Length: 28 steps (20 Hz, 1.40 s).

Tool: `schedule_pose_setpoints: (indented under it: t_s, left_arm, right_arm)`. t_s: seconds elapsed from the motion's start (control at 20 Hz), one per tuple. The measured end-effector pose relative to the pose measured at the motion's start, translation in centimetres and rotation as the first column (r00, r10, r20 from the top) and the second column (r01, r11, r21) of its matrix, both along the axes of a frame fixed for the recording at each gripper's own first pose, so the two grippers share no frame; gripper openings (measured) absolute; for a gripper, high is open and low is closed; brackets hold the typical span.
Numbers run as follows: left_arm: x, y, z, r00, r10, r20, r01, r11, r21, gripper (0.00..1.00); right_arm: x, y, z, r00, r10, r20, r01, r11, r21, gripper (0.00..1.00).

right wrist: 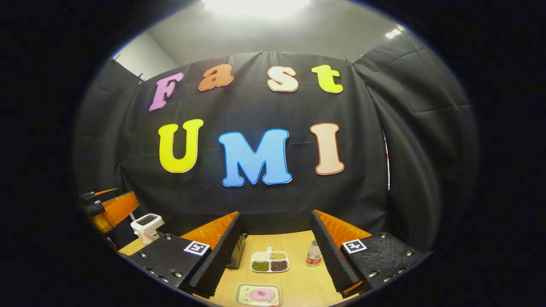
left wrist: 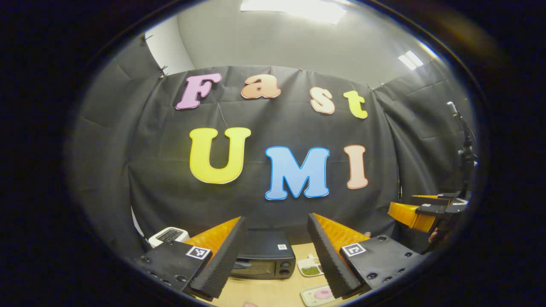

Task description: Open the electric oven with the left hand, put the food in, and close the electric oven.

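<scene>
The black electric oven (left wrist: 266, 256) stands on the wooden table (left wrist: 260, 292) with its glass door shut. It lies just ahead of and below my left gripper (left wrist: 276, 219), which is open and holds nothing. In the right gripper view one corner of the oven (right wrist: 239, 251) peeks out behind a finger. The food, a pink piece on a pale tray (right wrist: 259, 294), rests near the table's front edge, also seen as the tray (left wrist: 318, 294). My right gripper (right wrist: 275, 215) hangs open above the table, empty. It appears far right as the right gripper (left wrist: 401, 203); the left gripper (right wrist: 121, 197) appears far left.
A divided dish of beans (right wrist: 269, 261) sits mid-table, right of the oven, seen again as the dish (left wrist: 310, 267). A small bottle (right wrist: 314, 254) stands to its right. A white appliance (right wrist: 146, 226) stands left of the oven by the black cloth wall.
</scene>
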<state>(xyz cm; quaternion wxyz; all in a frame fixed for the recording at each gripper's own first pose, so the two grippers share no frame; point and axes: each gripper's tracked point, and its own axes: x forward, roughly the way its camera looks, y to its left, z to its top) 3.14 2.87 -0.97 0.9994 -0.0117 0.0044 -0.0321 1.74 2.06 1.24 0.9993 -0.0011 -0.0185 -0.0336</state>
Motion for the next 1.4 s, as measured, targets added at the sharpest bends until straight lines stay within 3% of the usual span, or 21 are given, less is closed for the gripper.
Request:
schedule_pose_setpoints:
  t_s: [0.4,0.45,0.55,0.7,0.8,1.0,1.25,1.3,1.4]
  left_arm:
    - [1.5,1.7,-2.7,0.998,-0.010,-0.054,0.010,1.000,0.001,0.96]
    - [1.8,2.0,-3.2,0.998,-0.014,-0.063,0.014,1.000,-0.001,1.00]
    - [2.3,2.7,-4.5,0.996,-0.023,-0.092,0.023,1.000,-0.002,0.95]
    - [3.7,3.8,-7.8,0.987,-0.042,-0.155,0.041,0.999,-0.010,1.00]
    - [5.1,4.8,-10.5,0.978,-0.047,-0.201,0.045,0.999,-0.018,0.91]
    - [8.3,7.1,-15.9,0.958,-0.032,-0.285,0.035,0.999,0.004,1.00]
    - [12.3,9.0,-21.5,0.931,-0.023,-0.364,0.033,0.999,0.022,1.00]
    - [12.6,9.2,-22.7,0.923,-0.026,-0.384,0.032,0.999,0.009,0.96]
    - [14.0,10.0,-24.9,0.909,-0.022,-0.416,0.023,1.000,-0.002,1.00]
  right_arm:
    - [0.4,0.1,-1.0,1.000,-0.011,-0.024,0.010,1.000,-0.016,0.97]
    - [0.2,0.0,-1.2,0.999,-0.018,-0.029,0.017,1.000,-0.018,0.97]
    - [-0.2,-0.3,-1.7,0.999,-0.034,-0.038,0.033,0.999,-0.019,0.97]
    - [-0.6,-0.4,-2.9,0.996,-0.059,-0.067,0.058,0.998,-0.019,0.97]
    - [-0.9,-0.4,-3.7,0.994,-0.072,-0.082,0.070,0.997,-0.020,0.97]
    - [-1.3,-0.4,-5.0,0.988,-0.093,-0.120,0.087,0.995,-0.054,0.97]
    - [-1.5,-0.6,-6.5,0.980,-0.116,-0.164,0.103,0.991,-0.085,0.97]
    - [-1.5,-0.8,-6.6,0.978,-0.122,-0.170,0.108,0.990,-0.088,0.97]
    - [-1.5,-1.0,-7.0,0.974,-0.135,-0.183,0.120,0.989,-0.089,0.98]
